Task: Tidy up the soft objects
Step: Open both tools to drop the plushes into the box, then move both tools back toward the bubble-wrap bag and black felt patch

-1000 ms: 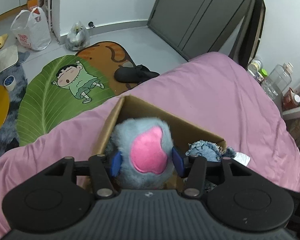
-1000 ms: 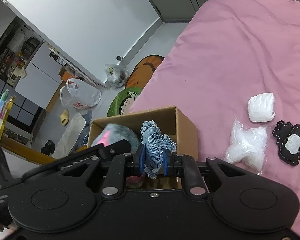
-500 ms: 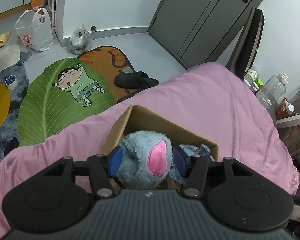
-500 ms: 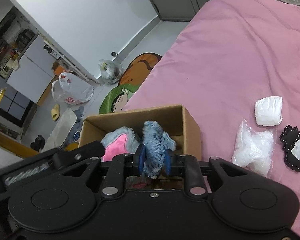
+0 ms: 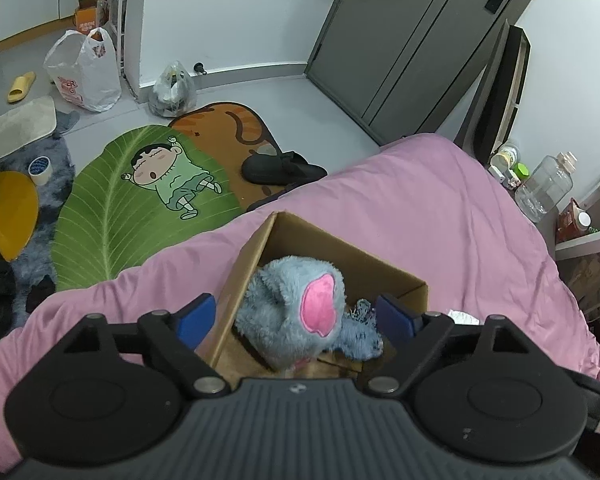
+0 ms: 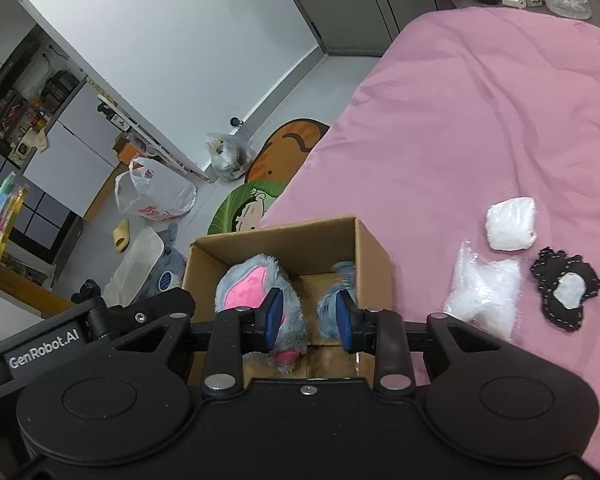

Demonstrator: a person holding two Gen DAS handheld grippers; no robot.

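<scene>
Both grippers, left [image 5: 296,318] and right [image 6: 306,318], had just released. The plush toy [image 5: 290,312] and denim piece [image 6: 336,300] now lay in the cardboard box [image 6: 374,244]; two drops done.

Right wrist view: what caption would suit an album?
Open fingers above a cardboard box holding a grey plush and denim scrap.

We see cardboard box [image 6: 374,248]: matt brown paper, raw edges. Plush toy [image 5: 290,304]: fluffy grey-blue pile, smooth pink patch. Denim piece [image 5: 358,334]: frayed cloth. Bed cover [image 6: 480,120]: soft matt pink cloth. Plastic bag [image 6: 482,294]: crinkled, glossy. Gripper bodies: matt black plastic.
</scene>
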